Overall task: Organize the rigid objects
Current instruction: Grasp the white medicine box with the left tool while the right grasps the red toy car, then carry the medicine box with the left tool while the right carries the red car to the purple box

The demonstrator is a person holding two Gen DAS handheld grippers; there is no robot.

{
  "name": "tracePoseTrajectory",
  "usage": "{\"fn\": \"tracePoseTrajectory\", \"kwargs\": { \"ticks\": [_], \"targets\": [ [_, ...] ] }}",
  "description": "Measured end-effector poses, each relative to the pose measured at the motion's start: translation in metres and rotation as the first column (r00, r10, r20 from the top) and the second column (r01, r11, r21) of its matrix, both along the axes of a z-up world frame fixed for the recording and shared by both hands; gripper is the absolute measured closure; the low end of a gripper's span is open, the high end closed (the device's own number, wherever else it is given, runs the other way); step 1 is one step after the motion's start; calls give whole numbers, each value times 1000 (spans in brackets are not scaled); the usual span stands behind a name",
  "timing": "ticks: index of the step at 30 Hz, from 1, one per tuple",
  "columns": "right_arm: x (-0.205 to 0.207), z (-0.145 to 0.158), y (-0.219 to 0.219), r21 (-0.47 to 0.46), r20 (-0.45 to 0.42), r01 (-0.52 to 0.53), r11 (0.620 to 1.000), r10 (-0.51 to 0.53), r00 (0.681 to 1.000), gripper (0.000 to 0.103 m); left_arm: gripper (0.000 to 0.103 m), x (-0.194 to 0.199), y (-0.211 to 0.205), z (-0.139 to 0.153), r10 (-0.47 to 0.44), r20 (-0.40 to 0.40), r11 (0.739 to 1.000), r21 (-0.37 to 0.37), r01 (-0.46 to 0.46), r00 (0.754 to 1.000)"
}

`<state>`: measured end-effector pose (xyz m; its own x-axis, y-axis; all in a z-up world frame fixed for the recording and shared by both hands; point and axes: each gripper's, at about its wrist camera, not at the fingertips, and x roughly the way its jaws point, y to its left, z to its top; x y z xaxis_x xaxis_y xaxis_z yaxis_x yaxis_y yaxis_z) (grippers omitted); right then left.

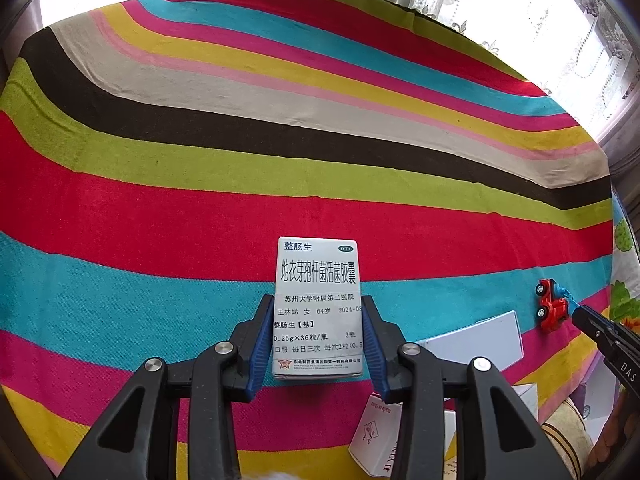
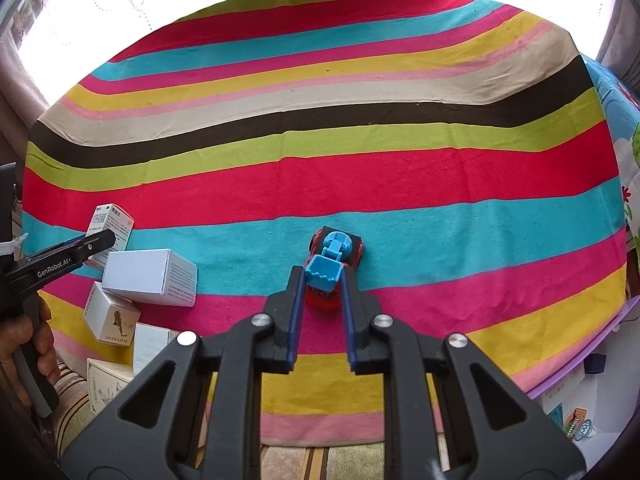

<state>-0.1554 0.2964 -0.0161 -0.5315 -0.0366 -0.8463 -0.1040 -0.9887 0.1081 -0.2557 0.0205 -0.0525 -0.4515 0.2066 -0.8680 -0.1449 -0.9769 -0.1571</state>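
Left tool (image 1: 318,340) grips the medicine box (image 1: 318,304), long axis pointing away. Right tool (image 2: 322,312) clamps the toy excavator's (image 2: 334,256) blue bucket; the cab is hidden.

A striped cloth (image 2: 320,168) in red, teal, yellow, pink, beige, brown and green bands covers the surface. Lace curtains (image 1: 500,4) hang against a bright window at twelve to two o'clock. A cartoon-printed sheet (image 2: 628,148) lies at three o'clock, and a striped cushion (image 2: 76,396) sits at eight o'clock.
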Motion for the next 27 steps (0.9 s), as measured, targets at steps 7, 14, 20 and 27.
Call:
{"fn": "tracePoseTrajectory", "kwargs": {
  "ticks": [7, 14, 20, 27],
  "targets": [
    [6, 5, -2, 30, -16, -18, 999, 19, 1000, 82, 61, 7, -1, 2, -3, -1, 1000, 21, 3, 1000],
    [14, 13, 0, 49, -48, -24, 998, 27, 998, 83, 61, 14, -4, 11, 6, -21, 999, 45, -5, 1000],
    [22, 22, 9, 36, -70, -14, 999, 16, 997, 84, 61, 20, -4, 23, 5, -44, 998, 66, -2, 999],
    [30, 28, 17, 9, -77, -11, 1000, 11, 997, 85, 62, 30, 1, 38, -3, -70, 996, 87, 9, 998]
  ]
}}
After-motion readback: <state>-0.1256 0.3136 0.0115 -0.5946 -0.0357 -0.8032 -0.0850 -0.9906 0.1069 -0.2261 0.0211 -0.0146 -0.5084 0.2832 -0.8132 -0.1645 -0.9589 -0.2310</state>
